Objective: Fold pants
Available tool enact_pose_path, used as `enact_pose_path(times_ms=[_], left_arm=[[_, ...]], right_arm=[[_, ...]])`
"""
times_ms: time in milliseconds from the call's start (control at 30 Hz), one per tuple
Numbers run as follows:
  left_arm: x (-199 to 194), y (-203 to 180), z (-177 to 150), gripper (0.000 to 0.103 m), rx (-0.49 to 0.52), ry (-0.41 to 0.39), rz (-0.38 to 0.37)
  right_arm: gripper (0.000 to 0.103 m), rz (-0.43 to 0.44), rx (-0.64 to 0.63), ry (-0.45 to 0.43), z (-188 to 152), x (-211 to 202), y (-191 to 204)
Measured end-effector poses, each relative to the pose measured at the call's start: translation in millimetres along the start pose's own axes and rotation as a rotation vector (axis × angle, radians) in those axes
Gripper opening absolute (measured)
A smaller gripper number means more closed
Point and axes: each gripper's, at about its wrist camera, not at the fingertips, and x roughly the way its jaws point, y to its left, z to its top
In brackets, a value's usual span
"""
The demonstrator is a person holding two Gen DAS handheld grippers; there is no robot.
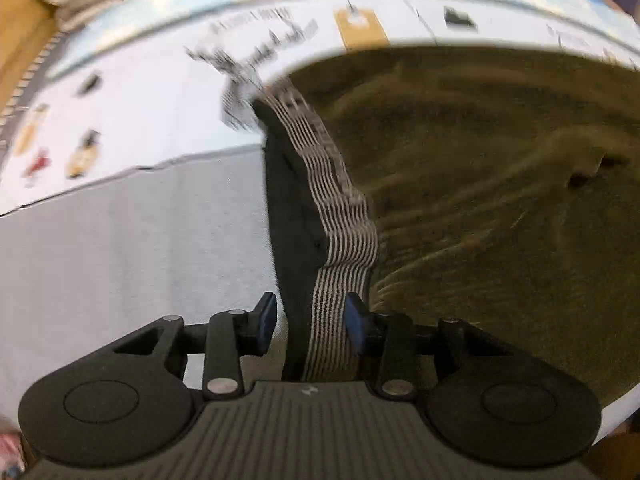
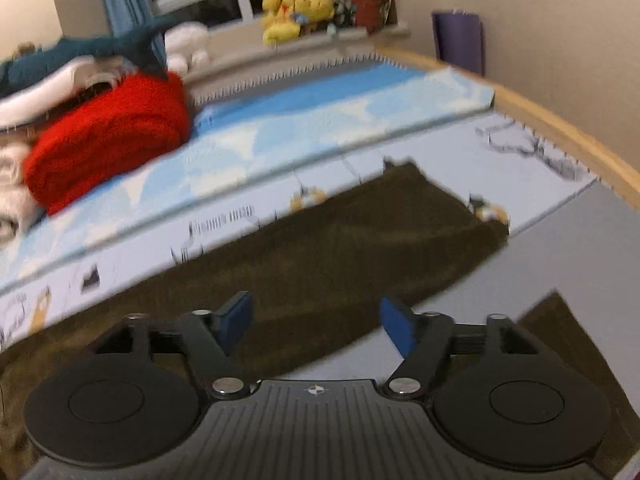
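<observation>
Already my left tongs (image 1: 310,322) straddle the olive-brown fleece pants (image 1: 480,200) at their striped elastic waistband (image 1: 340,240), blue pads apart, not pinching. My right tongs (image 2: 316,324) gape wide and empty at lower centre of the frame; folding looks barely begun.

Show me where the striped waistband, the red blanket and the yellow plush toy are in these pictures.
striped waistband (image 1: 344,236), left wrist view, on the middle of the striped band.
red blanket (image 2: 116,136), right wrist view, on the middle of the bundle.
yellow plush toy (image 2: 298,10), right wrist view, on its body.
</observation>
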Motion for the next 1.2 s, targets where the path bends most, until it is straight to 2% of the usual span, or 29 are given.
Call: enact_pose_path(times_ms=[67,133,200,267,367,433,467,500,533,600,833,1000,1200], left_arm=[[-31.1,-1.8,-0.1,0.045,-0.059,-0.072,-0.022],[-57.9,-8.2,-7.2,0.048,-0.118,-0.156,-0.069],[-68.4,-19.8,-15.8,0.049,-0.17,-0.213,-0.13],[-65.1,-36.2,-21.7,0.049,-0.16,-0.186,-0.162],[-62.4,-59.2,-13.9,0.049,-0.063,-0.213,-0.112],[-54.7,-65.6,-8.8,0.049,-0.048,-0.201,-0.115],[-49.4,-66.5,-6.9,0.049,-0.052,-0.185,-0.118],[-44.4,-66.1,-5.7,0.049,-0.055,-0.169,-0.115],[-40.2,-64.3,-5.3,0.049,-0.055,-0.162,-0.109],[-36.5,-59.7,-1.0,0.049,-0.064,-0.164,-0.102],[-43.8,-48.9,9.9,0.049,-0.119,-0.181,-0.137],[-49.1,-62.0,10.5,0.049,-0.082,-0.206,-0.155],[-43.0,-70.5,4.0,0.049,-0.049,-0.176,-0.143]], right_arm=[[0.073,-0.012,-0.064,0.031,-14.2,12.6,6.6],[0.073,-0.004,-0.141,0.013,-28.8,25.0,17.7],[0.073,0.013,-0.186,-0.017,-42.6,40.0,27.2],[0.073,0.022,-0.22,-0.02,-52.9,59.2,35.2],[0.073,0.065,-0.238,0.012,-62.9,91.9,42.3],[0.073,0.065,-0.234,0.03,-67.6,110.7,42.9],[0.078,0.051,-0.227,0.027,-71.5,118.5,41.9],[0.094,0.039,-0.223,0.001,-77.1,122.9,41.2],[0.103,0.016,-0.236,-0.032,-85.1,125.2,41.6],[0.102,-0.002,-0.27,-0.107,-100.8,121.3,43.0],[0.102,0.013,-0.251,-0.095,-98.5,120.4,39.0],[0.102,0.015,-0.25,-0.094,-97.3,122.6,36.2],[0.102,0.013,-0.252,-0.094,-97.5,123.6,36.5]])
